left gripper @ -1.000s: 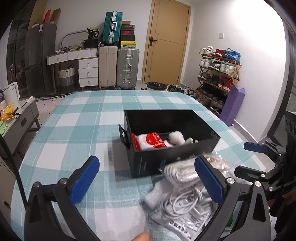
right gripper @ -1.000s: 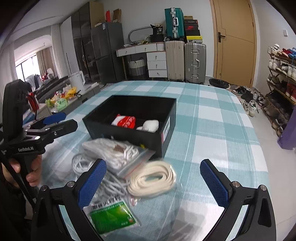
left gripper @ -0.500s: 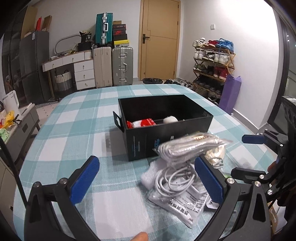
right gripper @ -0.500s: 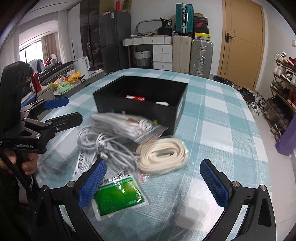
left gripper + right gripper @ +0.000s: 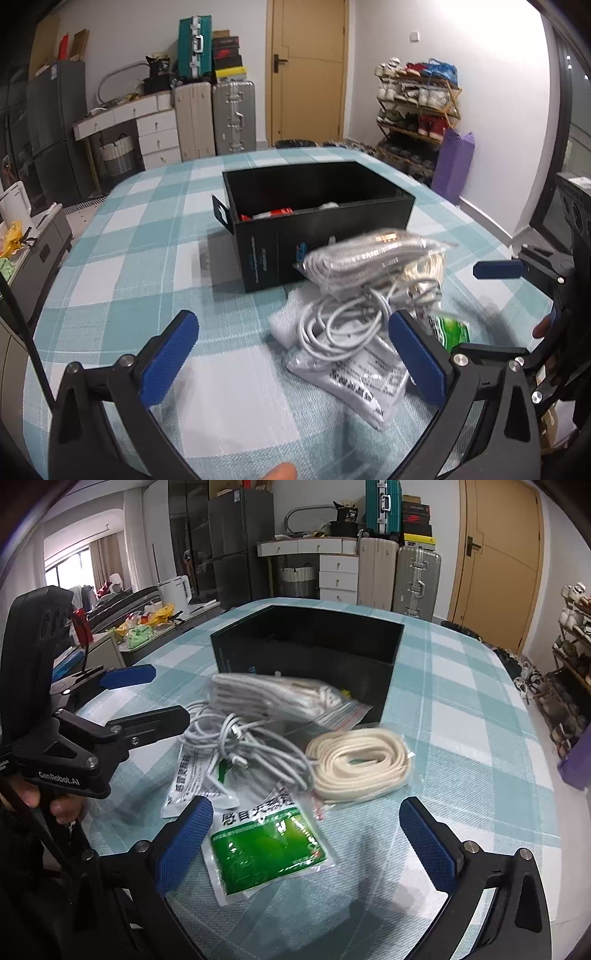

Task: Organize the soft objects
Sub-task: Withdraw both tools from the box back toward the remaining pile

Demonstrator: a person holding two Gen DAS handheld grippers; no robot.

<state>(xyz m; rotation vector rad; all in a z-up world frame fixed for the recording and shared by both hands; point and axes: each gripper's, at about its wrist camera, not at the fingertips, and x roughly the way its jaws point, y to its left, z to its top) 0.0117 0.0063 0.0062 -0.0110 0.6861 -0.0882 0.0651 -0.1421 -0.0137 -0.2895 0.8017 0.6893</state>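
- Two grippers are up on my feeds, and both stand with their jaws spread wide and nothing between the blue pads.
- My left gripper (image 5: 293, 356) hovers over bare checked cloth; its right pad sits just beside the pile of soft things, at about 3 o'clock from the gap's middle.
- My right gripper (image 5: 304, 840) hangs low at the table's near edge, and the green sachet (image 5: 267, 849) lies between its pads without touching either, as far as I can tell.
- At 12 o'clock from that sachet lies the tangle of white cable (image 5: 243, 742), spread over a white printed packet (image 5: 183, 775).
- The clear bag of white cords (image 5: 284, 698) rests on top of the cable, tilted, its far end against the box wall.
- At 2 o'clock from the sachet is the cream coiled band (image 5: 360, 762) in its own clear wrapper, flat on the cloth and just beside the cable.
- The black box (image 5: 317, 218) stands open at 12 o'clock beyond the pile; in the left view a red-and-white item (image 5: 275, 213) and something white show low inside it.
- All of it sits on the table (image 5: 147, 236), under a teal and white checked cloth.
- From the right view the left gripper comes in at 9 o'clock, a hand (image 5: 55, 801) around its grip.
- Past the table, at 12 o'clock, suitcases (image 5: 214, 114) stand by a wooden door (image 5: 308, 66).
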